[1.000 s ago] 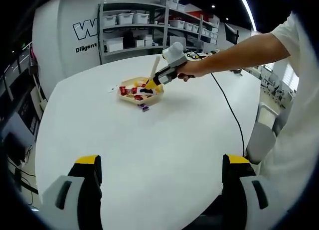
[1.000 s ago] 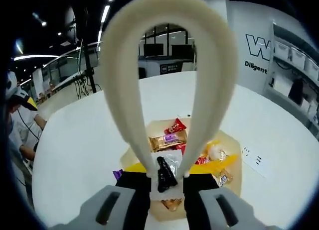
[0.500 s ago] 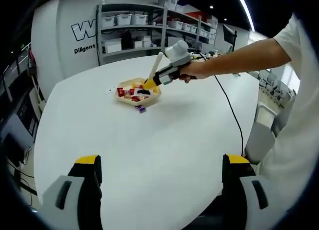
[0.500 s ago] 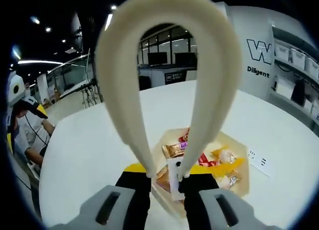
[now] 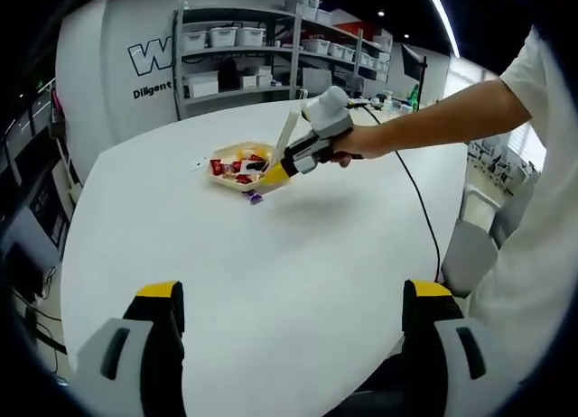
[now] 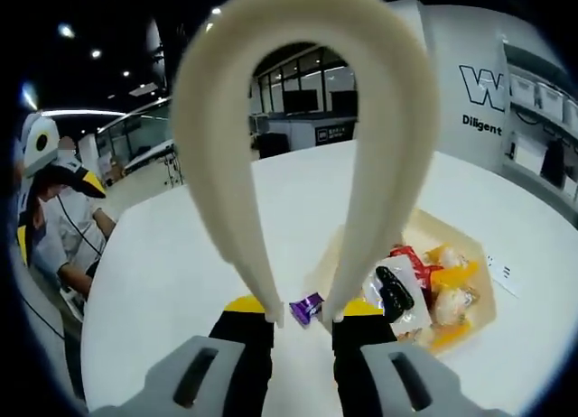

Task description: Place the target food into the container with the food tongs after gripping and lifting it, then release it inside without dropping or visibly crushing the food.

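While the right tool (image 6: 302,319) holds the cream food tongs (image 6: 307,155) by their arms, the tips hang just above the small purple candy (image 6: 306,307) that lies on the white surface (image 6: 172,282), just outside the near edge of the container (image 6: 488,295). We judge that this candy is the target food, because the tongs are lined up so that one tip comes down on each side of it. The tips stand a little apart and nothing is between them yet, so we think the right tool is pressed onto the tongs only lightly.

In the left gripper view we see the same thing from far: the right tool (image 5: 293,160), held by a person's hand (image 5: 354,144), reaches over the surface (image 5: 253,273) with its front tilted down toward the candy (image 5: 254,198), which is just beside the container (image 5: 237,155). The left tool (image 5: 293,345) is spread wide and empty, low and near us, well apart from the work. We suppose it simply waits, since one tool is enough for this task.

The candy is small, in a shiny purple wrapper with twisted ends. It looks light and slippery, so a gentle squeeze should be enough. The container is a shallow pale tray that already holds several wrapped snacks, red, orange and one dark.
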`<state>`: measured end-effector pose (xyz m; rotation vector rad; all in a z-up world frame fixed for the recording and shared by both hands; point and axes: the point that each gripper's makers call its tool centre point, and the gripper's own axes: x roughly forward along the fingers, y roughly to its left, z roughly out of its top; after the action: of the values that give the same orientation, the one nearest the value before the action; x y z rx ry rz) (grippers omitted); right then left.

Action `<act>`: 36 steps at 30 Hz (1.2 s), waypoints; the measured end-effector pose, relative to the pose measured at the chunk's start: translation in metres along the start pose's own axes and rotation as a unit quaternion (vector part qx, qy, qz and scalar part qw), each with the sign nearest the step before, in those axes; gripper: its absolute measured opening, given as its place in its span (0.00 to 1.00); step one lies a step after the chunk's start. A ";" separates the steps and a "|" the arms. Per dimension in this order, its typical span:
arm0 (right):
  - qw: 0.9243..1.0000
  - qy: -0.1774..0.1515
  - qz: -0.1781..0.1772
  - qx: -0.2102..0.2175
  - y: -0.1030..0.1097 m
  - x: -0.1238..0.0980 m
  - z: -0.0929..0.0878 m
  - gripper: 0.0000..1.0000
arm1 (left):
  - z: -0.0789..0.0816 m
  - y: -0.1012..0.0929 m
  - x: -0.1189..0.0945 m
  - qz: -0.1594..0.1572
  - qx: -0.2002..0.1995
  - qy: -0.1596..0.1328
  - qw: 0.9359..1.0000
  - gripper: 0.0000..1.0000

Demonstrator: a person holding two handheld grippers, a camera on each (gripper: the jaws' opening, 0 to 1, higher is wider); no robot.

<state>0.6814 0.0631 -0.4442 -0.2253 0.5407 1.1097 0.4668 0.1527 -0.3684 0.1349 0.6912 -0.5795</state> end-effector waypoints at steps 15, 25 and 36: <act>1.000 0.014 0.018 0.005 0.012 0.026 -0.009 0.19 | -0.011 0.005 -0.008 0.013 -0.014 0.005 1.000 0.99; 1.000 0.003 0.013 -0.025 0.010 0.033 -0.005 0.19 | -0.012 0.006 -0.008 0.015 -0.017 0.008 1.000 0.99; 0.999 0.026 0.016 -0.016 0.003 0.039 -0.020 0.19 | -0.013 0.008 -0.008 0.017 -0.018 0.010 1.000 0.99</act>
<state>0.6861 0.0865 -0.4815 -0.2744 0.5742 1.1462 0.4591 0.1672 -0.3738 0.1182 0.7165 -0.5343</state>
